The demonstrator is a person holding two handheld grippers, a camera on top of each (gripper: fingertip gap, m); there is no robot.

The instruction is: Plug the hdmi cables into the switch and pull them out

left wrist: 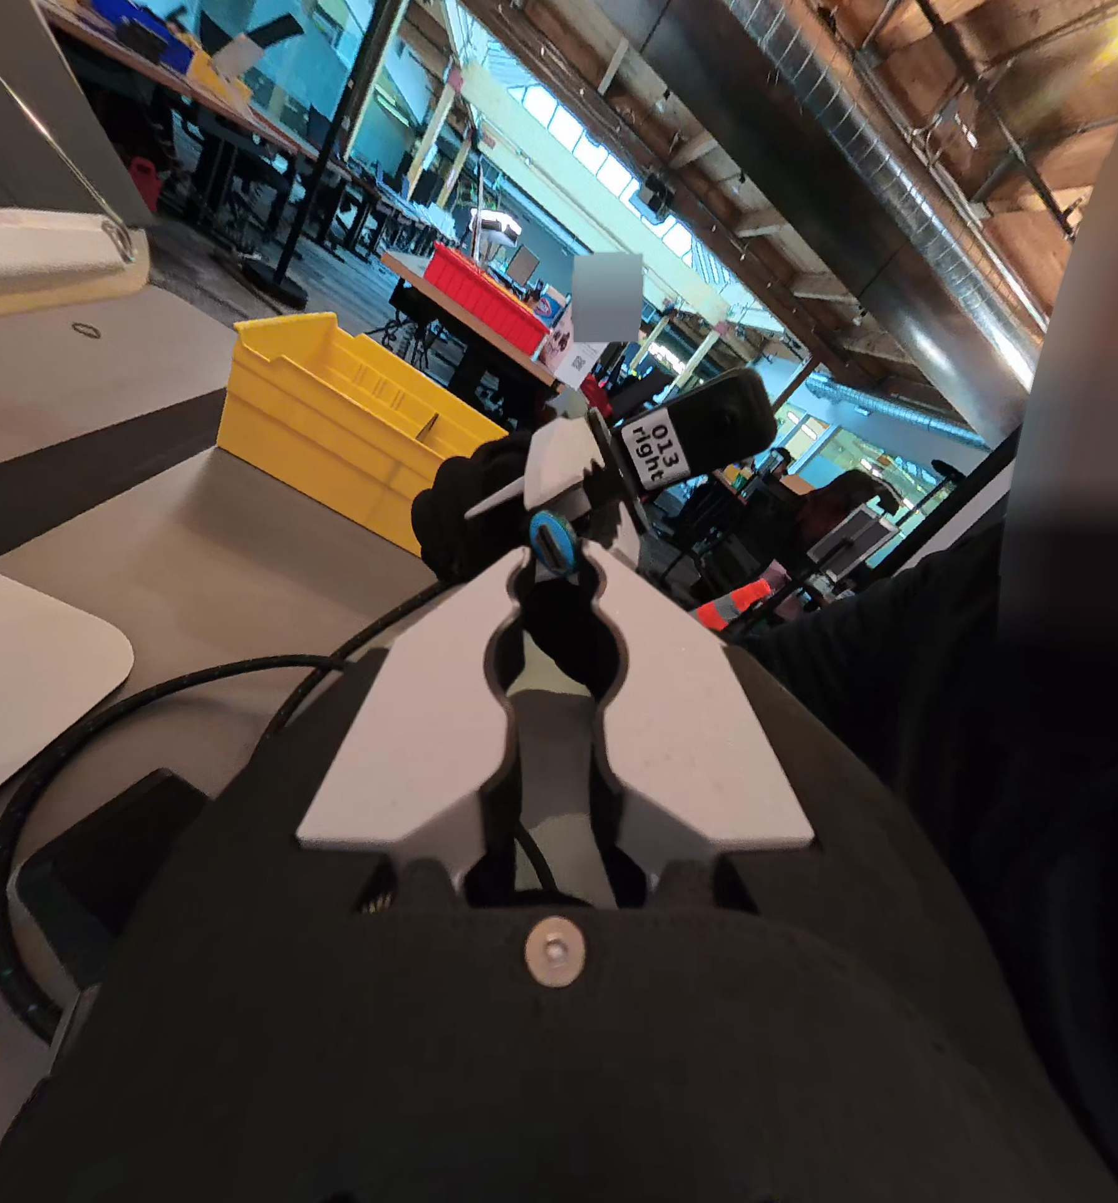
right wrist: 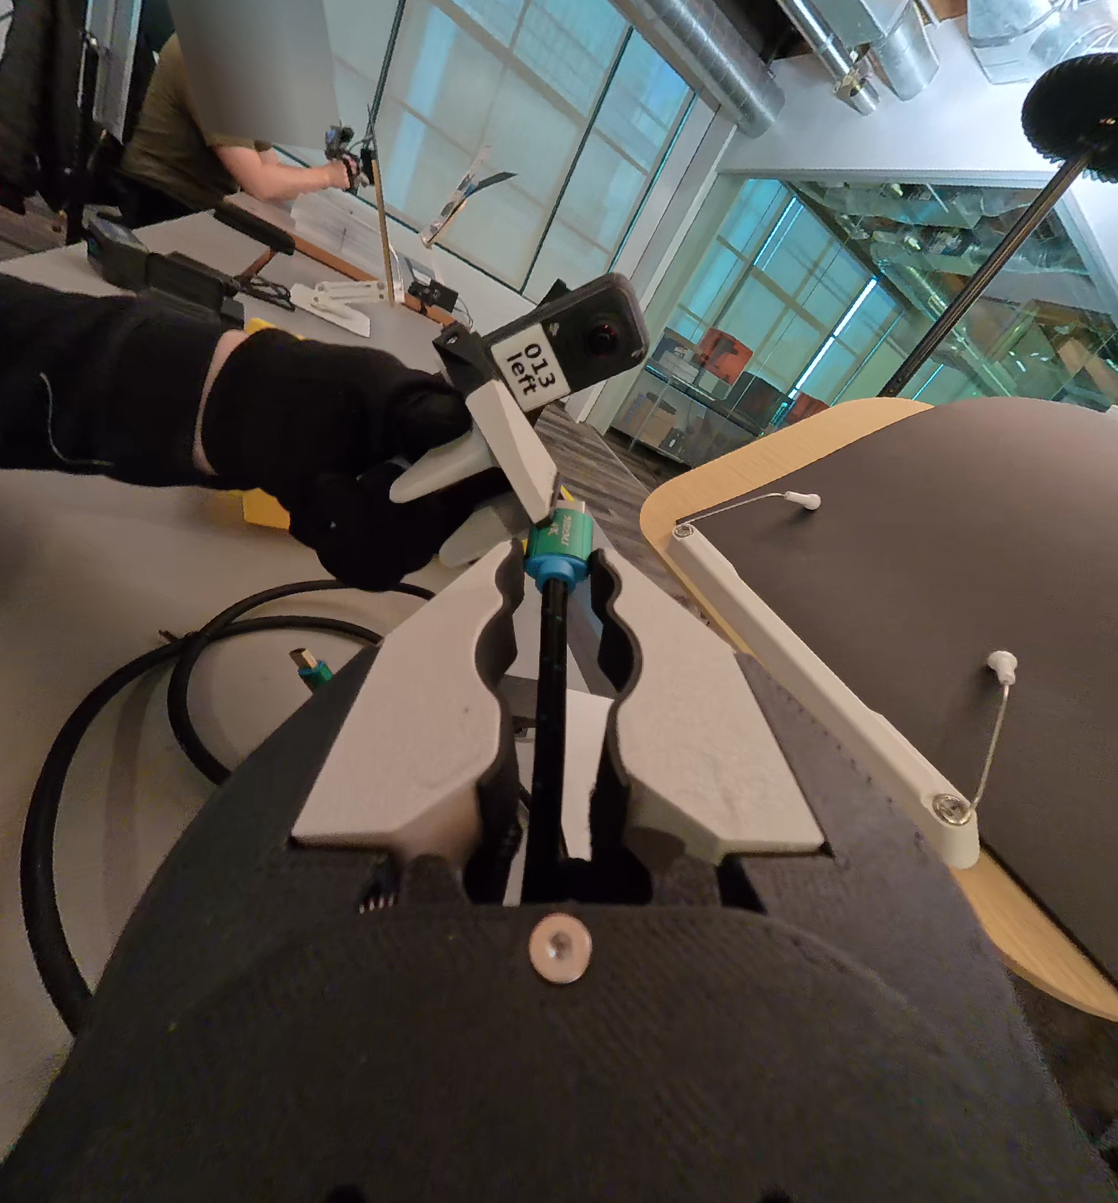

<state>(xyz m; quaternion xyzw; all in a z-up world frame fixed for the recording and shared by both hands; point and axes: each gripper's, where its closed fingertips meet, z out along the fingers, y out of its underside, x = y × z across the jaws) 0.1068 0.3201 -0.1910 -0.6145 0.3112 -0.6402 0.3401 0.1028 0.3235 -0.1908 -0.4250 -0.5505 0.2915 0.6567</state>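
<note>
An HDMI plug (right wrist: 556, 540) with a green body and a blue collar sits between the tips of my right gripper (right wrist: 556, 558), which is shut on it. Its black cable (right wrist: 551, 703) runs back between the fingers. My left gripper (right wrist: 540, 504) meets the same plug from the far side. In the left wrist view the plug's blue end (left wrist: 553, 543) sits between the tips of my left gripper (left wrist: 554, 558), with the right gripper (left wrist: 569, 469) just beyond. A second HDMI plug (right wrist: 312, 670) lies loose on the grey table. I cannot make out the switch.
Black cable (right wrist: 113, 703) loops over the table (right wrist: 87, 560) at the left. A yellow bin (left wrist: 341, 416) stands behind the grippers. A black board with a wooden edge (right wrist: 933, 586) lies to the right. A dark box (left wrist: 126, 846) sits low left. A person works at a far table. The tips of both grippers are at nearly the same place.
</note>
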